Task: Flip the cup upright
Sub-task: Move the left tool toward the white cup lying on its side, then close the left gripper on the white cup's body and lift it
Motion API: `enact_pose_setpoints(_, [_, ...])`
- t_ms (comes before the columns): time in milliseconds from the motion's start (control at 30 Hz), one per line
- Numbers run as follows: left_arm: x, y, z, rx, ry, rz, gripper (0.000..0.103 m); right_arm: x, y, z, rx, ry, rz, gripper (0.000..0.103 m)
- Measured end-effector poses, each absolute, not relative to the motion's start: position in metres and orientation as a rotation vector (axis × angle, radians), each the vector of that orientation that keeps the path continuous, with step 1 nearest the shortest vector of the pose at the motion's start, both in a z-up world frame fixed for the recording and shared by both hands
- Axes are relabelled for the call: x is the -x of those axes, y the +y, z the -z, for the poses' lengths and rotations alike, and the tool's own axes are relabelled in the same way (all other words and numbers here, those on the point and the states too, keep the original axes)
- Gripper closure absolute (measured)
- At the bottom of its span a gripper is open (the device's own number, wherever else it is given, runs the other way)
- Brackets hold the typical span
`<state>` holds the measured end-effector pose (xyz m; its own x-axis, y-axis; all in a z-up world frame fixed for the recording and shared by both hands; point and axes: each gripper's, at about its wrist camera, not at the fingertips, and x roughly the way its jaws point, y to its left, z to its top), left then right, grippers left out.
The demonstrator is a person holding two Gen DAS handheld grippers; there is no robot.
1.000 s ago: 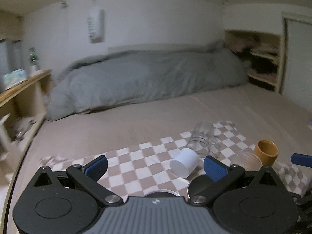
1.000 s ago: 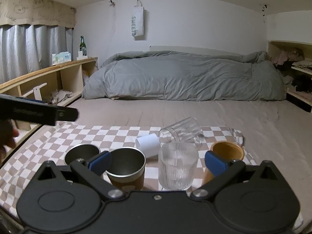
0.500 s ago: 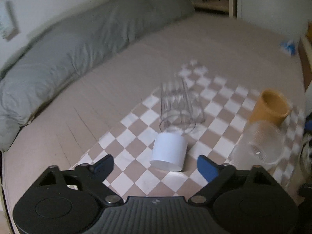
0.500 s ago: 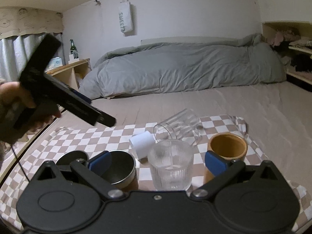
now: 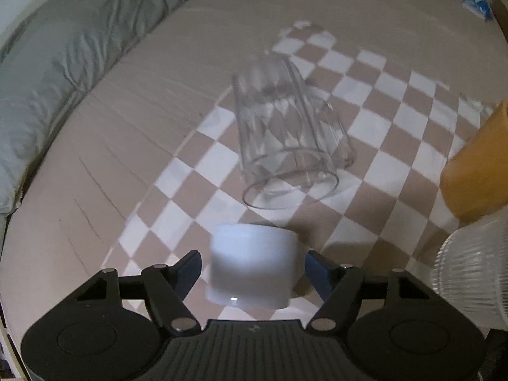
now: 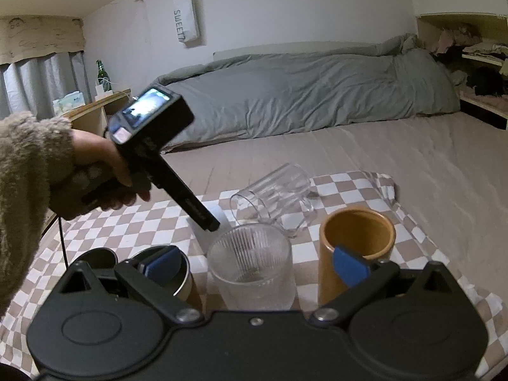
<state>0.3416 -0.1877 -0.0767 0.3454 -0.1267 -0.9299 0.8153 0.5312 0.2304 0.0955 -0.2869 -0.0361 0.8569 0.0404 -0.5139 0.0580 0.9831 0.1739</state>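
A small white cup (image 5: 252,266) lies on its side on the checkered cloth (image 5: 374,127). My left gripper (image 5: 254,268) is open, tilted down over it, with a blue-padded finger on each side of the cup and small gaps showing. In the right wrist view the left gripper's body (image 6: 165,165) hides most of the white cup (image 6: 219,214). A clear glass mug (image 5: 285,133) also lies on its side just beyond the cup. My right gripper (image 6: 254,263) is open and empty, hovering behind an upright ribbed glass (image 6: 250,263).
An orange cup (image 6: 357,247) stands upright at the right, and two dark metal cups (image 6: 181,276) stand at the left of the cloth. A grey duvet (image 6: 301,92) lies at the back of the bed. Wooden shelves run along both sides.
My left gripper has tilted down and moved forward until its open fingers straddle the white cup. The right gripper has stayed nearly still.
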Motion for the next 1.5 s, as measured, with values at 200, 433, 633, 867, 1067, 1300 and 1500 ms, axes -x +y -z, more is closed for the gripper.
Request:
enact_pose_setpoints(200, [-0.343,-0.183,0.091,-0.800,1.038,0.661,0.039,-0.099,-0.293,0.037,-0.205,0.556,0.017,0.000])
enact_pose_setpoints(433, [-0.342,-0.150,0.068,-0.661,0.986,0.632,0.039,-0.097,-0.291,0.036,-0.197,0.553,0.009,0.000])
enact_pose_setpoints(633, [-0.326,-0.097,0.028,-0.478,0.897,0.578,0.039,-0.094,-0.286,0.036,-0.190,0.546,0.016,0.000])
enact_pose_setpoints(867, [-0.282,-0.020,0.003,-0.301,0.827,0.448,0.039,-0.090,-0.274,0.034,-0.169,0.525,-0.007,0.000])
enact_pose_setpoints(1067, [-0.239,0.037,0.017,-0.191,0.837,0.350,0.039,-0.085,-0.253,0.033,-0.151,0.509,-0.055,0.000])
enact_pose_setpoints(1300, [-0.205,0.085,0.064,-0.082,1.036,0.324,0.039,-0.076,-0.229,0.031,-0.101,0.501,-0.083,0.000])
enact_pose_setpoints(1500, [-0.189,0.098,0.082,-0.066,1.028,0.311,0.039,-0.073,-0.215,0.030,-0.082,0.487,-0.098,0.000])
